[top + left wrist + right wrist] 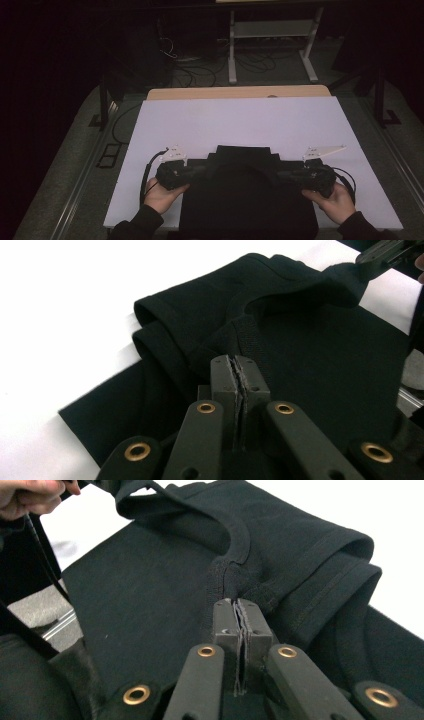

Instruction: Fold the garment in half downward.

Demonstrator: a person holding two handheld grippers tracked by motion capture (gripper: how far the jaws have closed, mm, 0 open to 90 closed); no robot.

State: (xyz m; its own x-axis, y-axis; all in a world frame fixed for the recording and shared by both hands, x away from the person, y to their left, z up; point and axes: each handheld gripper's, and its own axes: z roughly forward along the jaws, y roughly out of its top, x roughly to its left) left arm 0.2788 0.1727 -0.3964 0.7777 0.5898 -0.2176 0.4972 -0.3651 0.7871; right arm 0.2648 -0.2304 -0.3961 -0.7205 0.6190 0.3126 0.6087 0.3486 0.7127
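Note:
A black T-shirt (247,205) lies on the white board (240,122) near its front edge, sleeves folded in. My left gripper (204,173) points right and is shut on the shirt at the left end of the collar (240,337). My right gripper (279,176) points left and is shut on the shirt at the collar's right end (225,575). In the left gripper view the pads (237,369) pinch the fabric by the shoulder seam, as do the pads (239,612) in the right gripper view. The collar edge hangs slightly raised between the two grippers.
The white board rests on a wooden table (235,92) whose far edge shows behind it. Beyond stand a white frame (272,35) and loose cables on the dark floor. A black post (103,102) stands left of the table, another (380,97) to the right.

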